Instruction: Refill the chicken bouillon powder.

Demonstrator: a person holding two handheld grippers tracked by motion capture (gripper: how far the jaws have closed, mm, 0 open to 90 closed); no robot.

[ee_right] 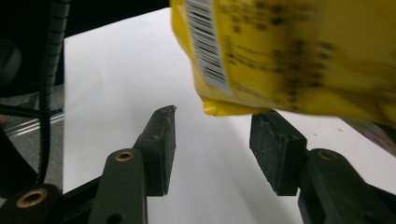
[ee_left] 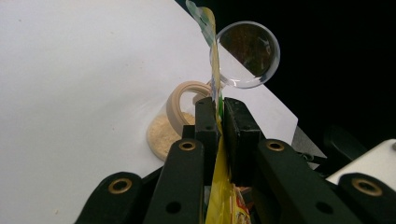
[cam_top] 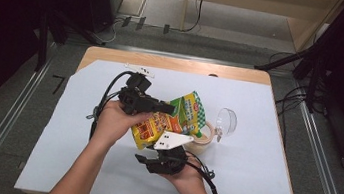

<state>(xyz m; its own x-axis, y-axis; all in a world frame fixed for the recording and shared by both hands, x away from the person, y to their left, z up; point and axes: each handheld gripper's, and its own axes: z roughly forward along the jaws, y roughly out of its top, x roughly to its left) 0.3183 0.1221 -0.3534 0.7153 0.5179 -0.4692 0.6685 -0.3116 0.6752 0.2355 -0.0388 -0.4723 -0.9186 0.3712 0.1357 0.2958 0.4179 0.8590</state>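
A: Count, please. Grippers?

B: Two. Left gripper (cam_top: 171,109) in the left hand (cam_top: 115,120), right gripper (cam_top: 165,152) in the right hand (cam_top: 189,176), both over the white sheet (cam_top: 80,130) that covers the table (cam_top: 115,55).

A: Packets?

B: One snack packet (cam_top: 172,119), yellow with a green-checked top, held up off the sheet between the two grippers. In the left gripper view its edge (ee_left: 216,140) runs straight through the jaws, and they are clamped tight on it.

A: And the right one?

B: Jaws stand apart, pads bare. In the right gripper view the packet's barcoded corner (ee_right: 219,105) hangs just above the gap; it looks close to the farther pad (ee_right: 275,149), but the blur there keeps me from saying whether they touch. Not gripping, as far as I can see.

A: Other items on the sheet?

B: One roll of tape (cam_top: 203,140), beige, lying flat just beyond the packet; one clear round cup (cam_top: 227,122) on its side next to it. In the left gripper view, one patch of pale powder (ee_left: 166,135) lies at the roll's foot.
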